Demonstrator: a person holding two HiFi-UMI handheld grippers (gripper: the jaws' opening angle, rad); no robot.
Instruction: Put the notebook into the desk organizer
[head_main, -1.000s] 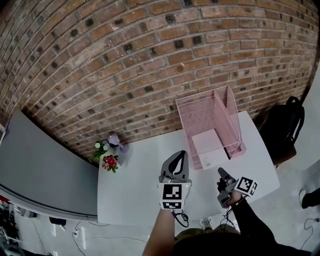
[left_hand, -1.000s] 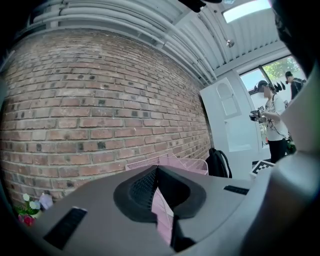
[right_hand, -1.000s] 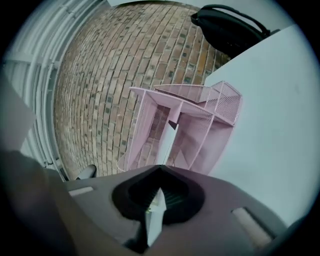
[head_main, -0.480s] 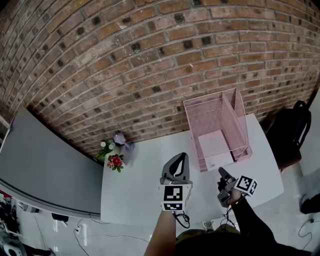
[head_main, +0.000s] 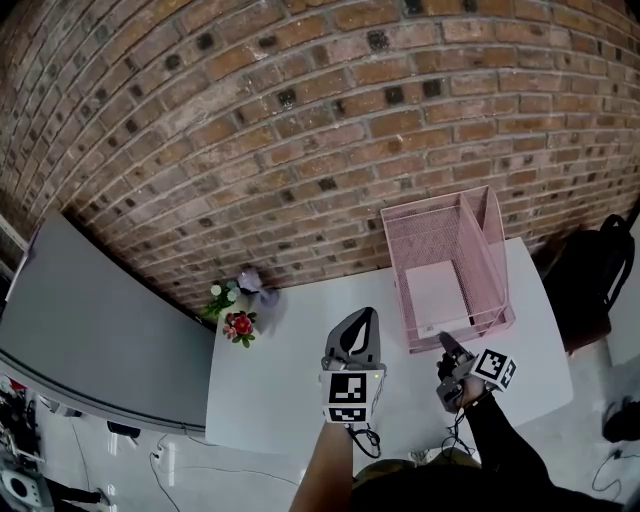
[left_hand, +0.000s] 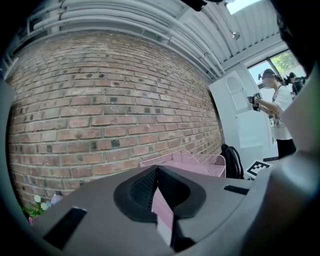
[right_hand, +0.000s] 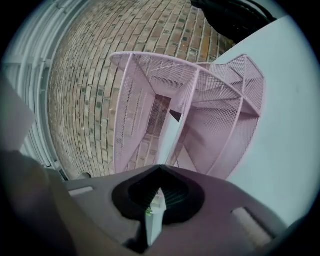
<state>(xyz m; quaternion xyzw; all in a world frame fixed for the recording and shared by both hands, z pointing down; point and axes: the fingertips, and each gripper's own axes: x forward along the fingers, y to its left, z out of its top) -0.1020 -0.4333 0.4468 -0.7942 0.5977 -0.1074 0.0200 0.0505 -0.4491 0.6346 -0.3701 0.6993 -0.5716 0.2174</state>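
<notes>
At the left gripper (head_main: 362, 318): jaws pressed together at the tips, nothing pinched between them, same in its own view (left_hand: 157, 167). Raised over the white table (head_main: 290, 390), near its front edge, pointing toward the brick wall (head_main: 300, 120).

At the right gripper (head_main: 443, 340): jaws likewise closed tight (right_hand: 160, 167), empty, touching nothing. Just right of the left one, tips close to the front rim of the pink mesh desk organizer (head_main: 425, 235).

Beyond the 2 tools: notebook (head_main: 437, 296) already lying flat inside the organizer, in the wider left compartment, well apart from the left gripper and only a little ahead of the right. Narrow second compartment along the organizer's right side. Seen from the right gripper view, organizer (right_hand: 225, 100) dead ahead, filling most of the frame.

Further out: small bunch of flowers (head_main: 238, 325) at the table's far left corner against the wall; black bag (head_main: 590, 280) off the table's right end.
</notes>
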